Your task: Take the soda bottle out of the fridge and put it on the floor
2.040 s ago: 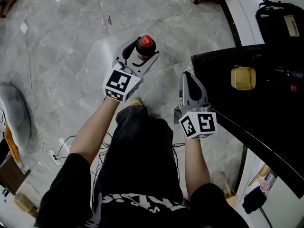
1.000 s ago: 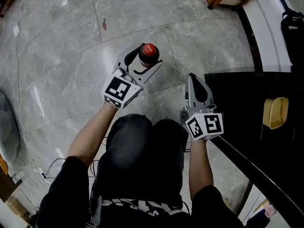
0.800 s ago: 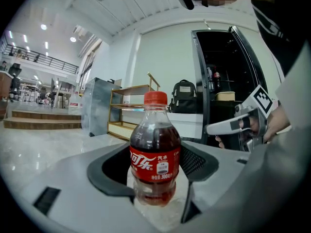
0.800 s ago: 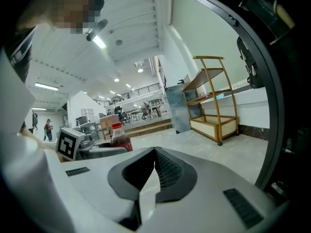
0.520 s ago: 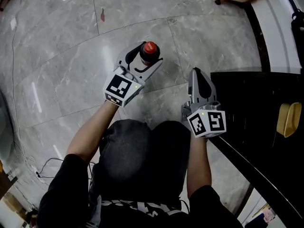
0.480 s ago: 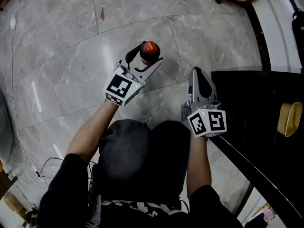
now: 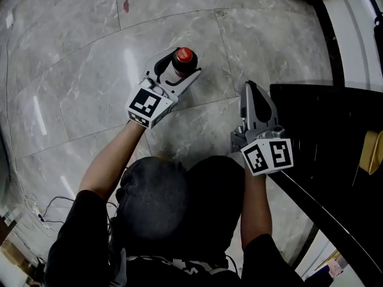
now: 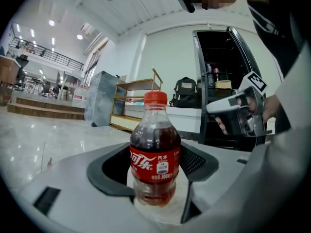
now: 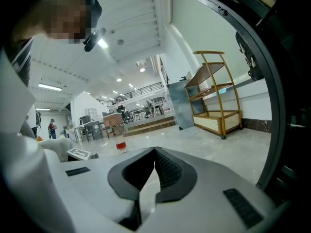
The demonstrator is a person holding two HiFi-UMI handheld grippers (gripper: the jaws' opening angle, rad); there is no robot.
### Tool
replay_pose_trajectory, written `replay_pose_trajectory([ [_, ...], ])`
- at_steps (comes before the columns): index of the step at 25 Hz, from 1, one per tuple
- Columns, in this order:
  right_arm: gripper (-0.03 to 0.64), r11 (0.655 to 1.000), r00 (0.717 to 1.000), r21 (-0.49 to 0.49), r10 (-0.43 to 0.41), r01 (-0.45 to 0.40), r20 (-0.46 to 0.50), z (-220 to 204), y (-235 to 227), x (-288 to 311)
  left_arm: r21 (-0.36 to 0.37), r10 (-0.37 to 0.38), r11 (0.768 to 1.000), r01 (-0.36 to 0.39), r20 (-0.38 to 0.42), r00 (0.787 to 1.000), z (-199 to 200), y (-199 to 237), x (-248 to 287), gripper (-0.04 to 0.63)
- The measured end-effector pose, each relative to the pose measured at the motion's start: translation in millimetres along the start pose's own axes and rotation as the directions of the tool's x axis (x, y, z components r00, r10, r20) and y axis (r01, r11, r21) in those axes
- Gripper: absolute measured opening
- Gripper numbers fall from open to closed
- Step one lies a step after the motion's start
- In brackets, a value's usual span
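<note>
Since half a second ago your left hand-held gripper (image 7: 178, 70) has stayed clamped on the one soda bottle (image 8: 154, 154), drifting only slightly up the head view, well left of the fridge (image 7: 323, 136) over the grey floor (image 7: 78, 70). The bottle stands upright between its jaws, gripped low on the body, red cap clear above them; whether its base touches the floor can't be told. Your right hand-held gripper (image 7: 252, 89), just beside the fridge's black edge, has its jaws pressed together on nothing. Two hand-held grippers, one bottle, one fridge.
</note>
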State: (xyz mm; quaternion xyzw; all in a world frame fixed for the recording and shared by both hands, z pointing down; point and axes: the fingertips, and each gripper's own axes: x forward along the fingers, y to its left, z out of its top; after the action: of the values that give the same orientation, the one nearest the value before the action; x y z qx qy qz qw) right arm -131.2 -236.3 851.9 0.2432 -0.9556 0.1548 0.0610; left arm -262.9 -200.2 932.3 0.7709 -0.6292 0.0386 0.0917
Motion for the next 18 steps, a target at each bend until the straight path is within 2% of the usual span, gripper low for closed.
replay_pose_trajectory([
  [5,0.021,1.0,1.0,-0.014,0.025,-0.025,0.007,-5.1,3.3,4.1,0.005,0.019,1.0,-0.019,-0.016,1.0,-35.5,7.6,2.7,0.303],
  [13,0.021,0.999,0.999,0.018,0.043,-0.043,0.016,-14.1,10.1,0.6,0.003,0.06,0.998,-0.06,-0.061,0.996,-95.5,3.7,5.6,0.302],
  [18,0.021,0.998,0.998,0.019,0.056,-0.056,-0.01,-25.5,14.0,2.0,0.004,0.07,0.998,-0.07,-0.09,0.993,-126.4,3.3,7.9,0.302],
])
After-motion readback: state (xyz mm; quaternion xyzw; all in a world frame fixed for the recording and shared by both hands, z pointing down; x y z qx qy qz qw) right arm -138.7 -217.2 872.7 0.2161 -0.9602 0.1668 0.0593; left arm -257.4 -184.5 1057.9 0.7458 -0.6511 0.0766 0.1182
